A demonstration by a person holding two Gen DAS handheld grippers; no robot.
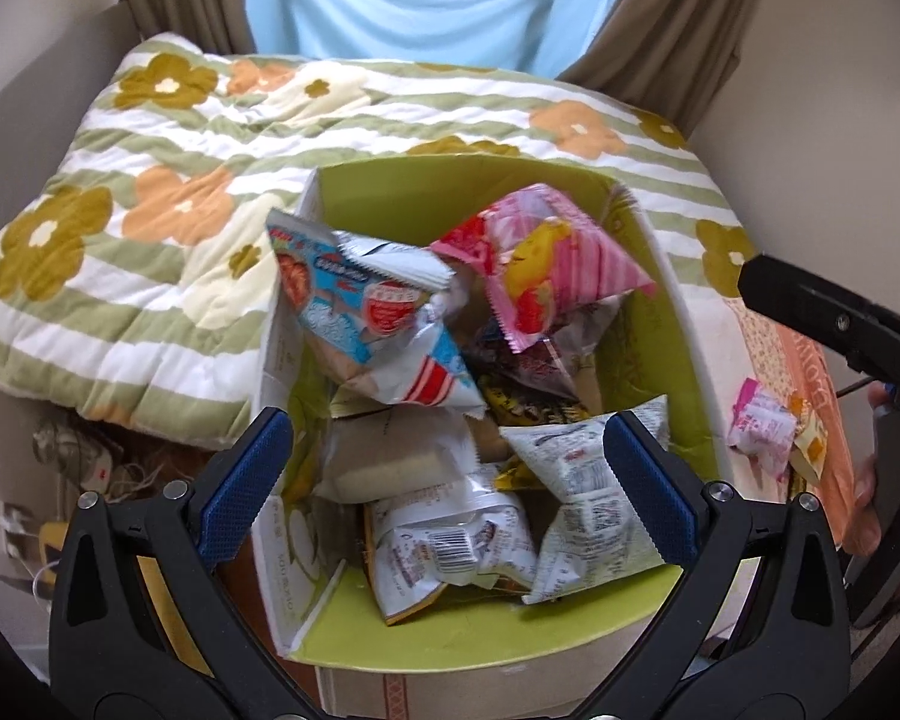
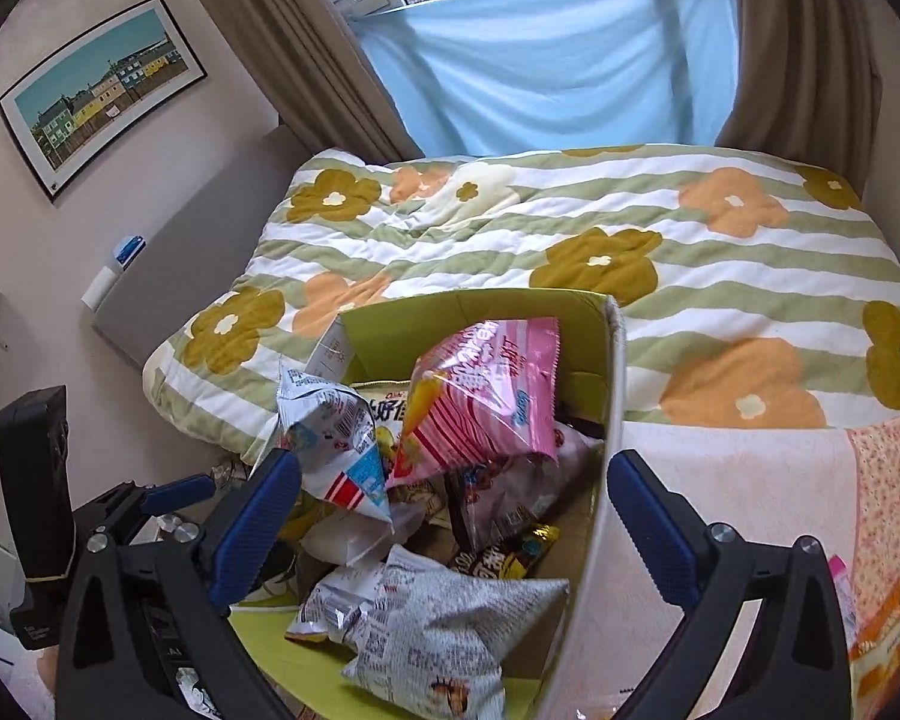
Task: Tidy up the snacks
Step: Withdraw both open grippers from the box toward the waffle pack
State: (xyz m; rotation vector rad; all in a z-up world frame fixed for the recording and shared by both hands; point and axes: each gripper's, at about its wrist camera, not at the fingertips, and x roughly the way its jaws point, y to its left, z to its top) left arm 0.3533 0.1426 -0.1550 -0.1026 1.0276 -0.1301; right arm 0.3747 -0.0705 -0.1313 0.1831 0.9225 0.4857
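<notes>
A cardboard box [image 1: 402, 192] with a green inside stands on the bed, heaped with snack packets. A pink packet [image 1: 546, 264] and a blue, white and red packet [image 1: 378, 312] lie on top, and a white printed packet [image 1: 594, 498] sits at the near side. My left gripper [image 1: 447, 438] hangs open over the box with nothing between its pads. My right gripper [image 2: 455, 468] is open too, above the box's [image 2: 480, 306] right wall; the pink packet [image 2: 486, 396] and the white printed packet [image 2: 444, 630] lie below it. A small pink packet [image 1: 759, 426] rests on the bed outside the box.
A floral striped quilt [image 2: 630, 252] covers the bed behind the box, and an orange-pink sheet [image 2: 780, 480] lies to its right. Brown curtains and a light blue cloth [image 2: 540, 72] hang at the back. The left gripper [image 2: 174, 492] shows at the box's left.
</notes>
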